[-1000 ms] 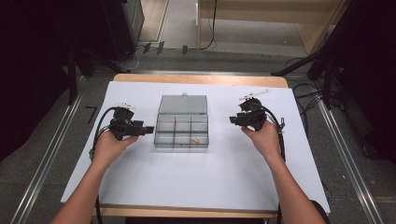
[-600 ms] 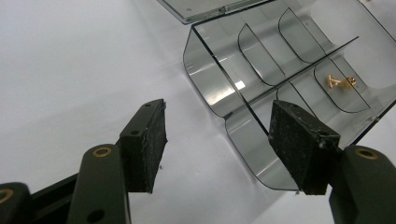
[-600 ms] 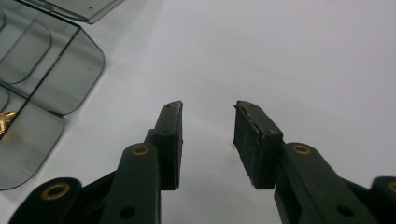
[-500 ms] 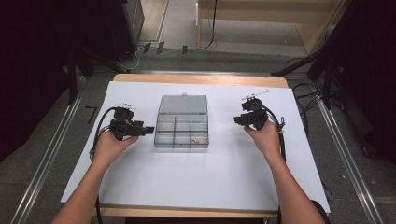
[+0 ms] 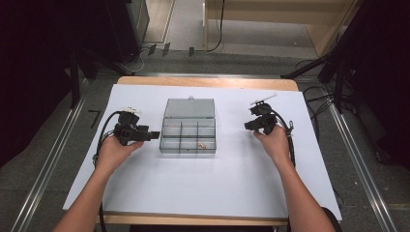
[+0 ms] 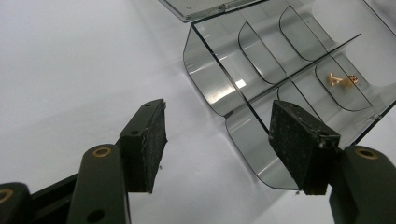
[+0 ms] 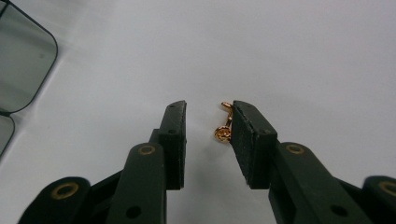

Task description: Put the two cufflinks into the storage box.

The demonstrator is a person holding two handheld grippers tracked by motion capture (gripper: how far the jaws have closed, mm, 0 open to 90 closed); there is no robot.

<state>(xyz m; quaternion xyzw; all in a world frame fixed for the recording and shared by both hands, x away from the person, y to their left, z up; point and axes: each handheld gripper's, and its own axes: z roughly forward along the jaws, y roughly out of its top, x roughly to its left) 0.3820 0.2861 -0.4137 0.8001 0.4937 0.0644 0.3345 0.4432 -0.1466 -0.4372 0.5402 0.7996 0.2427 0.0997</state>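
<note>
Only up close, gold earring [image 7: 224,125] between jaws.

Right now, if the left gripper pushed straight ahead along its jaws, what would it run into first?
Most likely the clear compartment box: the left gripper stands open, and the box's near rounded corner lies just ahead, toward one jaw. Nothing sits between them on the white table cover, though depth is hard to judge.
</note>
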